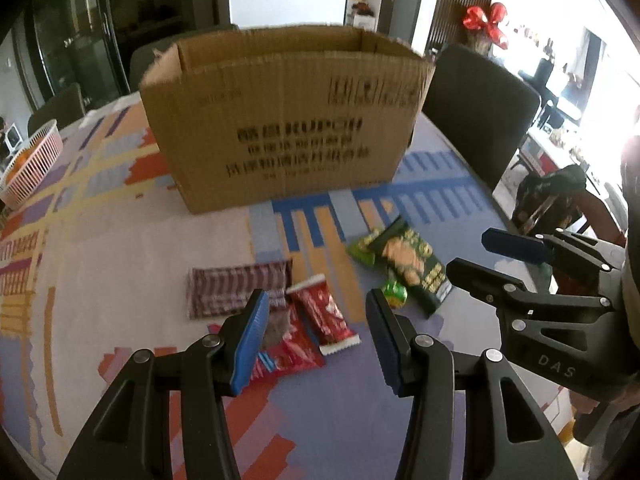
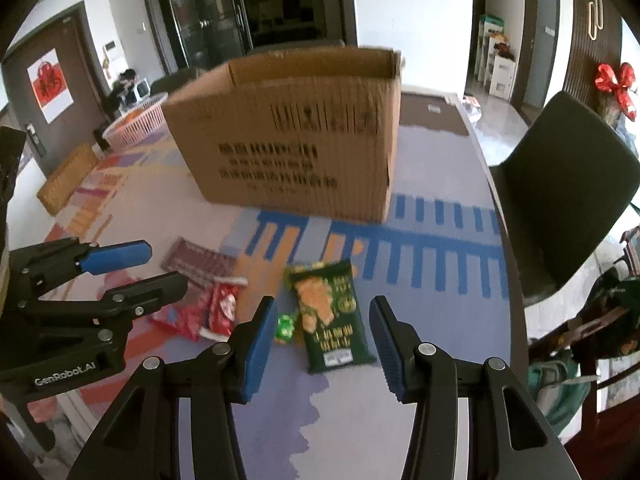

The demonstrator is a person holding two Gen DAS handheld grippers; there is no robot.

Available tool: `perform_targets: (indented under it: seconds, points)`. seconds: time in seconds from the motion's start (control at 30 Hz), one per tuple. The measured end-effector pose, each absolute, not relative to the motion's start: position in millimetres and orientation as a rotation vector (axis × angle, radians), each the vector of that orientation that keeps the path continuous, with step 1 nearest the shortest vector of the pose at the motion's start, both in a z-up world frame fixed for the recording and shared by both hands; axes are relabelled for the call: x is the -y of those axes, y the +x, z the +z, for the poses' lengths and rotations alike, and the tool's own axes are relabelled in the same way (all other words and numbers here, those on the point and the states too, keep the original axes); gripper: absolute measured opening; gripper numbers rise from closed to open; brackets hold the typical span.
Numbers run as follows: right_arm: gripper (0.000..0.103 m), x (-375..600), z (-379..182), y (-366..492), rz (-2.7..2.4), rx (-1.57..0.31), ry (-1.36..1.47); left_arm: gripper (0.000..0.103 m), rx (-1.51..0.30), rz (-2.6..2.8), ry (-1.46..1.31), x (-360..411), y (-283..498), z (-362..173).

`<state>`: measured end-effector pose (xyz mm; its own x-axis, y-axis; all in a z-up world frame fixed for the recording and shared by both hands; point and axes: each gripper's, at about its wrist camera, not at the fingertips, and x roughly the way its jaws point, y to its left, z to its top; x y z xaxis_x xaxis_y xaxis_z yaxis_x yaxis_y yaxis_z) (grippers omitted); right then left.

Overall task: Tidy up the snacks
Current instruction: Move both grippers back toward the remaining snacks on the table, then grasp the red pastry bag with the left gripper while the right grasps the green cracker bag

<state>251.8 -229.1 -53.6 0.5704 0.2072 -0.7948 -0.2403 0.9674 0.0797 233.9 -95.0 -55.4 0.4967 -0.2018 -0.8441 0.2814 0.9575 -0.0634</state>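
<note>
An open cardboard box (image 1: 280, 120) (image 2: 296, 136) stands on the patterned table. In front of it lie a striped maroon packet (image 1: 236, 288) (image 2: 198, 262), red snack packets (image 1: 320, 316) (image 2: 218, 308), a dark green snack bag (image 1: 412, 264) (image 2: 330, 316) and a small green candy (image 1: 394, 294) (image 2: 286, 328). My left gripper (image 1: 318, 340) is open and empty above the red packets. My right gripper (image 2: 324, 344) is open and empty above the green bag. Each gripper shows in the other's view: the right one (image 1: 484, 256), the left one (image 2: 156, 264).
A pink basket (image 1: 32, 160) (image 2: 136, 120) holding orange fruit stands at the table's left. A woven tray (image 2: 68, 176) lies beside it. Dark chairs (image 1: 480, 108) (image 2: 560, 184) stand at the right edge of the table. A bag (image 2: 560, 376) lies on the floor at the right.
</note>
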Motion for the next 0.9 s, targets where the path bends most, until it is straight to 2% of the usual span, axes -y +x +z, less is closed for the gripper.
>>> perform_targets:
  seconds: [0.27,0.9]
  points:
    - [0.049,228.7,-81.2,255.3,0.279,-1.008,-0.072,0.049,-1.091,-0.308,0.065,100.4,238.7,-78.7]
    - [0.049,222.3,-112.0,278.1,0.298,-1.088,-0.088,0.036,-1.165,-0.295,0.08,117.1,267.6,-109.9]
